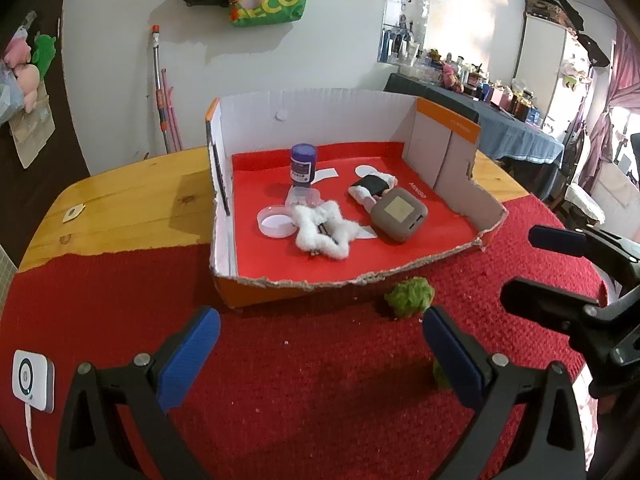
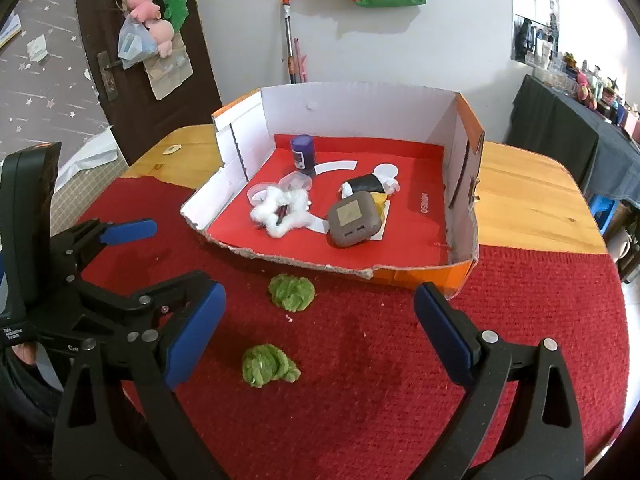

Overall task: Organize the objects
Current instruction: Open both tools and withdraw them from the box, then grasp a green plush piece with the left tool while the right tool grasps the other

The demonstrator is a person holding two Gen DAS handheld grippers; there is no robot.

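- Two green yarn balls are lying on the red mat outside the cardboard box (image 2: 466, 184): the far green ball (image 2: 291, 286) is sitting just in front of the box's torn front edge, in the middle of the right wrist frame, and the near green ball (image 2: 269, 364) is resting lower, close to the grippers.
- Inside the box, a purple bottle (image 2: 303, 152), a white fluffy bundle (image 2: 280, 208), a grey device (image 2: 354, 220), a black-and-white roll (image 2: 366, 186) and clear lids are already sitting on the red floor, so I am judging the task as mostly done, with the two green balls seemingly left to go in.
- The right gripper (image 2: 320, 336) is hanging over the mat with its fingers wide apart and nothing between them; the near ball is lying just left of its gap.
- The left gripper (image 1: 320, 340) is likewise standing fully apart and empty.
- The right wrist view is showing both green balls whole, plus the left gripper at the left edge.
- The left wrist view is showing one ball clearly, while the other is peeking out from behind the right-hand finger (image 1: 456, 356); only here a white charger (image 1: 32, 380) is appearing at the lower left.
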